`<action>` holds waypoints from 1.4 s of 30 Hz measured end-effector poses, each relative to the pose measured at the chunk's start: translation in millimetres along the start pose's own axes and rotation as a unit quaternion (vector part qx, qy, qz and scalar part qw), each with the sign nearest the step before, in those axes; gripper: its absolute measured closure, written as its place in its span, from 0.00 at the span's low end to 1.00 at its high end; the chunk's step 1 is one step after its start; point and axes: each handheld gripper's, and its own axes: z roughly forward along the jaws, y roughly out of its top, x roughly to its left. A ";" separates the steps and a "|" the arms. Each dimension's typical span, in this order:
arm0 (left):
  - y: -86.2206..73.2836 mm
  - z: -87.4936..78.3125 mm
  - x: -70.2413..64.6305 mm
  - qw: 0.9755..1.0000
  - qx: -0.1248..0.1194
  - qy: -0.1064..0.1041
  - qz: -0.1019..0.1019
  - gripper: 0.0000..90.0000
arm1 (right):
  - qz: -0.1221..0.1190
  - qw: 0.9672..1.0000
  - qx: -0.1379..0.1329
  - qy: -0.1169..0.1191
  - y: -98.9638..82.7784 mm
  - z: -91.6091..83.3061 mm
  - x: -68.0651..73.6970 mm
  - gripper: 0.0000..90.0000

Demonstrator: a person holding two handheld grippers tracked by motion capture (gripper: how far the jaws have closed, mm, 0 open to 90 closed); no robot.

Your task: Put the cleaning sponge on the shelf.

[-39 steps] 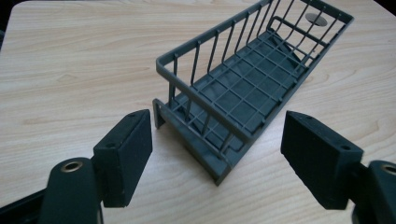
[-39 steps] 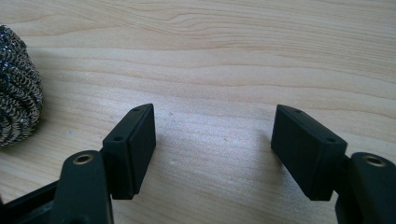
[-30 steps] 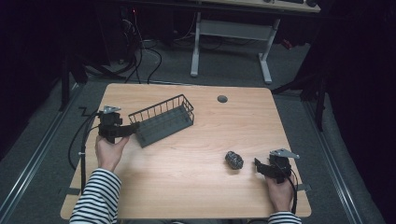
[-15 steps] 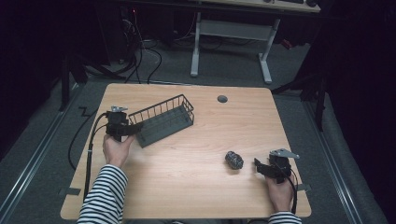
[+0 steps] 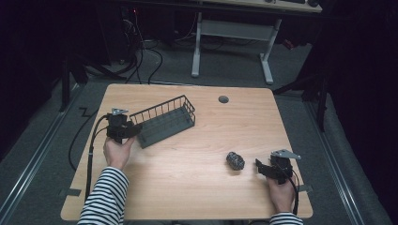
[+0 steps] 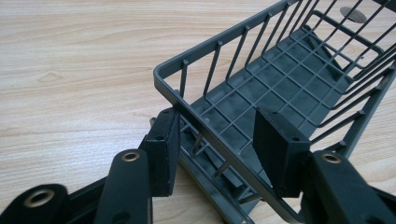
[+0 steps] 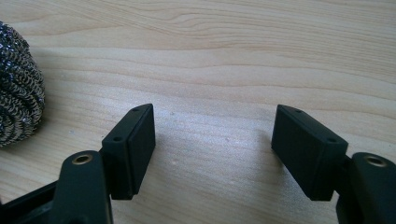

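Wire basket [image 5: 164,120] lies on table [image 5: 197,197], left of centre, angled, one end toward left gripper [image 5: 132,131]. Left gripper's jaws straddle basket's end wall: one pad outside rim, other inside, wide apart, not clamped. Steel scourer [image 5: 235,161] sits right of centre, just beside right gripper [image 5: 258,166]. Right gripper's jaws spread wide over bare wood, holding nothing; scourer off to their left side, apart.

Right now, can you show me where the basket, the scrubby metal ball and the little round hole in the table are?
wire basket [image 5: 165,123], high view, its grid floor.
steel scrubber [image 5: 235,161], high view, its middle.
table hole [image 5: 223,99], high view, its centre.
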 end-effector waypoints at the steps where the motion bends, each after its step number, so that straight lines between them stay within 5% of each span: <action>1: 0.0 0.0 -0.3 1.000 0.000 0.000 0.000 0.58 | 0.000 1.000 0.000 0.000 0.0 0.0 0.0 0.34; 42: -25.2 -19.7 -37.8 0.999 0.008 -0.036 0.038 0.62 | -0.002 1.000 -0.001 0.002 0.0 0.0 0.3 0.35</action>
